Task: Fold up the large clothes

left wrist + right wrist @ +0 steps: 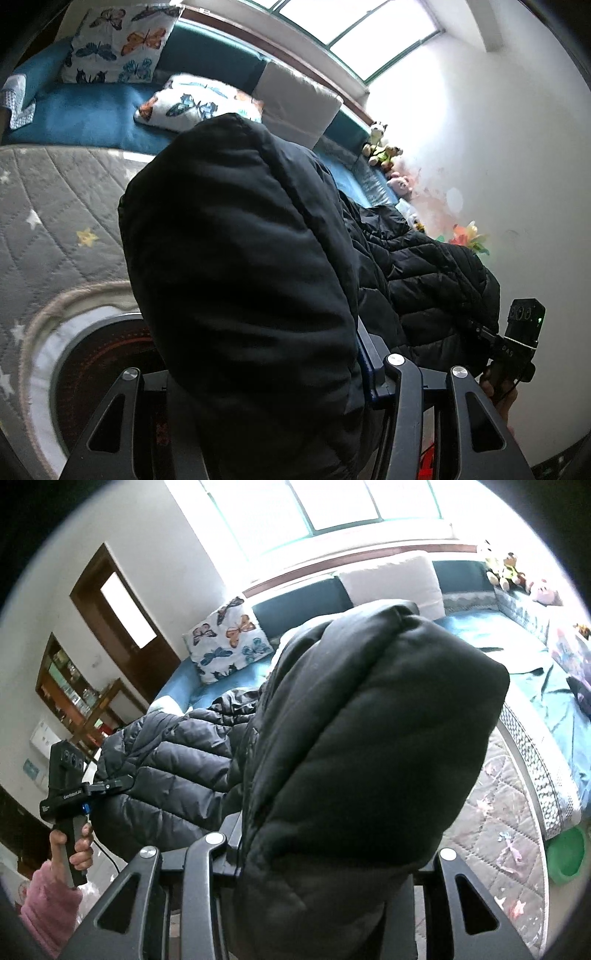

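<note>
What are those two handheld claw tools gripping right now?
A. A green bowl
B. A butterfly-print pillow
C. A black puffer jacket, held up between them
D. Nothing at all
C: the black puffer jacket bulges out of the left gripper, stretches across to the right gripper, and fills the right one's own view too.
</note>
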Available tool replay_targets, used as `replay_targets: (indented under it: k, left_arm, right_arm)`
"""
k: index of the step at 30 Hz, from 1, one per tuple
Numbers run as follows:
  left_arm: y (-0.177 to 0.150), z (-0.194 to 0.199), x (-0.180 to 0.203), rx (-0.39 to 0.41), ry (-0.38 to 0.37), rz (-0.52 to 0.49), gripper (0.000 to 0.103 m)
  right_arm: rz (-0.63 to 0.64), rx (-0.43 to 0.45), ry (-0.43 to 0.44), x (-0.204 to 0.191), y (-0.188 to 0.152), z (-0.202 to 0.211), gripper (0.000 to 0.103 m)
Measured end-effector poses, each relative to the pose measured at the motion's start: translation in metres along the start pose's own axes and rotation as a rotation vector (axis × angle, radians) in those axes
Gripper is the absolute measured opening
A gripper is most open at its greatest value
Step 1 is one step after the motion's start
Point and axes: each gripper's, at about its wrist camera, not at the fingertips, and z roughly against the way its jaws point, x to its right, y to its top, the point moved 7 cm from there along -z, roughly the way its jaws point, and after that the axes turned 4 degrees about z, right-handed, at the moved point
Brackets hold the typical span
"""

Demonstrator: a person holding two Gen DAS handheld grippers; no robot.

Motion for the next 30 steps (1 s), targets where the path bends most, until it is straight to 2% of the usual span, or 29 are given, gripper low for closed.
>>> replay_targets:
  k: [3, 8, 12, 14, 16, 21, 26, 30]
  left_arm:
    - [-0.013, -0.034, 0.002, -0.030, 0.033, 0.012, 0.055]
    - [-0.026, -0.047, -0.030, -0.057, 0.039, 0.057, 0.056]
    - [-0.032, -0.059, -0.040, -0.058, 0.060, 0.085, 0.064]
    - [-0.033, -0.064, -0.048, -0.057, 0.081, 0.094, 0.074]
    - [-0.029, -0.061, -0.069, -0.060, 0.080, 0.104, 0.075]
    - [-0.022, -0.054, -0.076, -0.074, 0.056, 0.112, 0.076]
    - [-0.012, -0.035, -0.076, -0.074, 0.028, 0.120, 0.076]
    - [-0.002, -0.016, -0.079, -0.055, 0.016, 0.140, 0.075]
  right_arm:
    - [-0.014, -0.021, -0.010, 0.017, -0.010, -0.010, 0.043]
    - [-0.104, -0.044, -0.001, 0.049, -0.025, -0.020, 0.046]
    - [-0.133, -0.077, -0.042, 0.061, -0.035, -0.030, 0.063]
    - [-0.153, -0.089, -0.061, 0.067, -0.038, -0.032, 0.069]
    - [-0.188, -0.098, -0.046, 0.070, -0.040, -0.032, 0.074]
    - [-0.239, -0.140, -0.052, 0.075, -0.042, -0.030, 0.077]
    - [-0.239, -0.165, -0.108, 0.077, -0.049, -0.013, 0.077]
    - [-0.179, -0.173, -0.204, 0.073, -0.052, 0.006, 0.077]
